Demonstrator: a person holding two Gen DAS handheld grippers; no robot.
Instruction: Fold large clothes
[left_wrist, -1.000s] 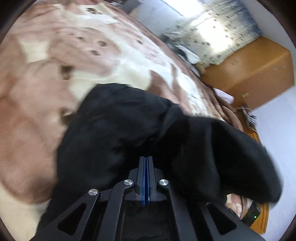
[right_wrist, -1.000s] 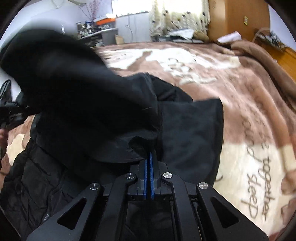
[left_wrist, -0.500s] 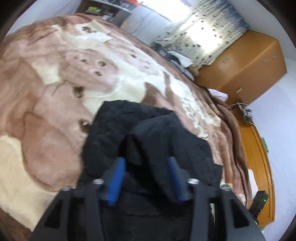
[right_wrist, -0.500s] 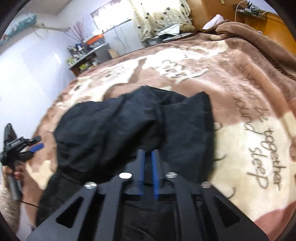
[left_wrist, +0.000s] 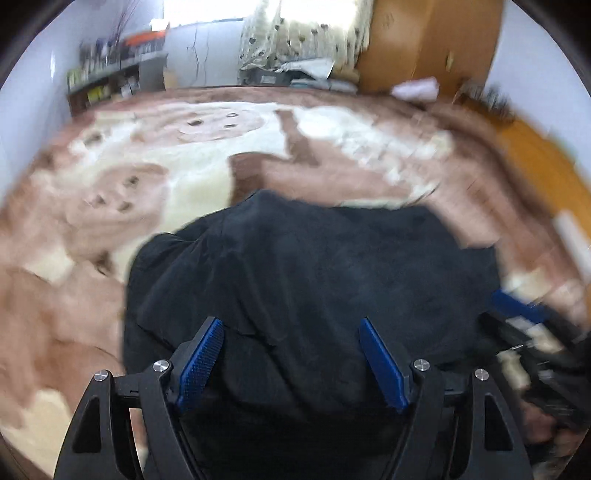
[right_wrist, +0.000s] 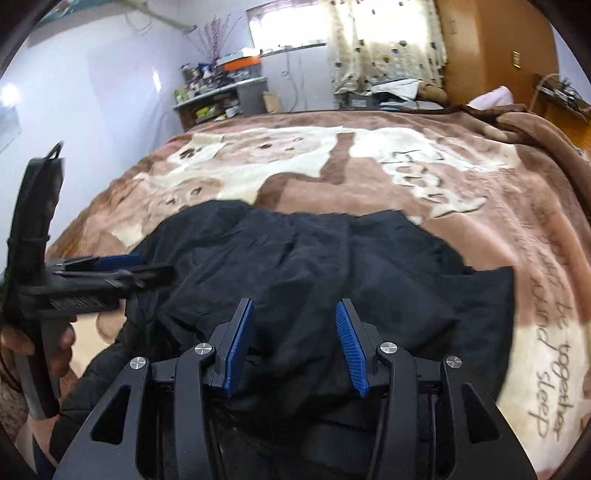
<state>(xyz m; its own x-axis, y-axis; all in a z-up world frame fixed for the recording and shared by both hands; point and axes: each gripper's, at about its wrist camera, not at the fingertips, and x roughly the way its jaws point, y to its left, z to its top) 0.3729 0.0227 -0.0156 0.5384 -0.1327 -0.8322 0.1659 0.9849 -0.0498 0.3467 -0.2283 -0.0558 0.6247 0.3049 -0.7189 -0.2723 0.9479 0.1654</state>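
A large black garment (left_wrist: 306, 280) lies folded over on the brown and cream blanket (left_wrist: 147, 177); it also shows in the right wrist view (right_wrist: 332, 269). My left gripper (left_wrist: 291, 354) is open and empty just above the garment's near part. My right gripper (right_wrist: 293, 343) is open and empty above the garment's near edge. The left gripper also shows in the right wrist view (right_wrist: 110, 269), at the garment's left side. The right gripper shows blurred at the right edge of the left wrist view (left_wrist: 524, 317).
The blanket (right_wrist: 480, 192) covers a wide bed. A wooden wardrobe (right_wrist: 491, 48) and curtained window (right_wrist: 384, 40) stand at the back, with cluttered shelves (right_wrist: 221, 92) at the back left. A wooden cabinet (left_wrist: 546, 162) runs along the right side.
Both grippers have let go of the black garment and opened wide. The lifted part of the garment has dropped flat onto the rest. Both grippers have drawn back toward the near edge.
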